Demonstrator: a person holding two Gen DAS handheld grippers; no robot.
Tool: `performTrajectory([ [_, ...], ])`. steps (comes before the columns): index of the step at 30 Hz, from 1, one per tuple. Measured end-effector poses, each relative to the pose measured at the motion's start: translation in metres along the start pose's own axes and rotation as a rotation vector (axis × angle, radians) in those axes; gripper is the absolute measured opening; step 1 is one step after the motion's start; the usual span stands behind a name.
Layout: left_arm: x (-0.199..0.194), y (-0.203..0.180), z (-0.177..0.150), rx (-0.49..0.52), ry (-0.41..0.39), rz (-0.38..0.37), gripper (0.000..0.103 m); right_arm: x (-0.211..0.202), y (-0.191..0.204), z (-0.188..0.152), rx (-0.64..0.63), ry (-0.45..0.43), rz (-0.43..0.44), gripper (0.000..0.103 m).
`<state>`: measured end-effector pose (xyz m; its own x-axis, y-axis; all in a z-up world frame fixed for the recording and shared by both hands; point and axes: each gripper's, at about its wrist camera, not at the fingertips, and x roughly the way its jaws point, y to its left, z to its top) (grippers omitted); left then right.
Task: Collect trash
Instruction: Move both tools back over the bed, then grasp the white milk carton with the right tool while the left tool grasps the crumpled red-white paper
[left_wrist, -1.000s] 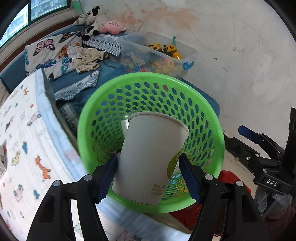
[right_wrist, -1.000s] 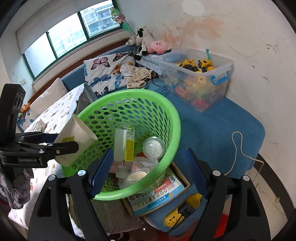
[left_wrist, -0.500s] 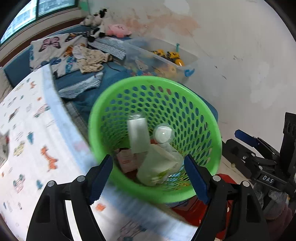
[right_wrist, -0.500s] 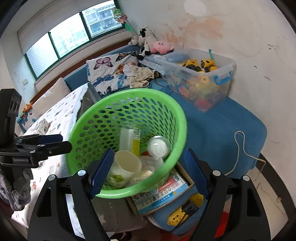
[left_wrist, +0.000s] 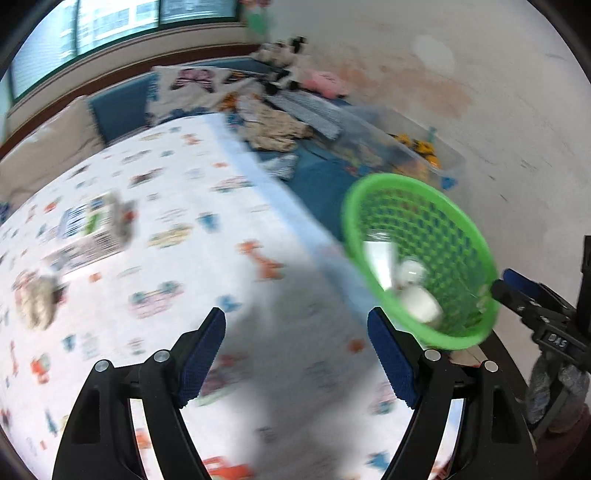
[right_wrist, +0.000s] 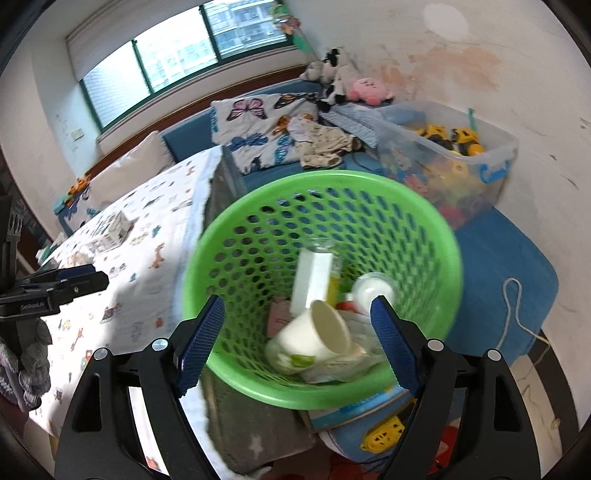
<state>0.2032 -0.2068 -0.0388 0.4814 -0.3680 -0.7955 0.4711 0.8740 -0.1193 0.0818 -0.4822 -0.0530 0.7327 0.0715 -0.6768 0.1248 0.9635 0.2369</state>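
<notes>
Cup (right_wrist: 314, 332) now in basket (right_wrist: 424, 229) w/ other trash — box (left_wrist: 88, 232) left on bed beside basket; left gripper (left_wrist: 295, 354) and right gripper (right_wrist: 295, 343) both gape, empty.

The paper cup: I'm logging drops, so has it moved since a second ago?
Yes. The paper cup has left the left gripper, whose jaws have just been opening and now stand empty, and lies on its side inside the green basket.

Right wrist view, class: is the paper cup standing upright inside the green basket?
No. The paper cup lies tipped on its side among the other trash in the green basket, its open mouth facing sideways.
</notes>
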Motion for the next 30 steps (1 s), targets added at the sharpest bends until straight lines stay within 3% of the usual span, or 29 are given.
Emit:
performTrajectory([
  [12,-0.042,0.129,-0.012,-0.184,-0.089,0.258,0.078,0.034,0.067,0.02,-0.131,0.049,0.1,0.084],
  [17,-0.053,0.177,-0.014,-0.221,-0.097,0.341,0.08,0.055,0.113,0.036,-0.267,0.092,0.175,0.085],
  [20,-0.056,0.203,-0.016,-0.245,-0.08,0.355,0.081,0.07,0.146,0.047,-0.376,0.117,0.217,0.086],
  [30,-0.055,0.25,-0.025,-0.302,-0.041,0.298,0.082,0.14,0.27,0.083,-0.731,0.195,0.389,0.087],
])
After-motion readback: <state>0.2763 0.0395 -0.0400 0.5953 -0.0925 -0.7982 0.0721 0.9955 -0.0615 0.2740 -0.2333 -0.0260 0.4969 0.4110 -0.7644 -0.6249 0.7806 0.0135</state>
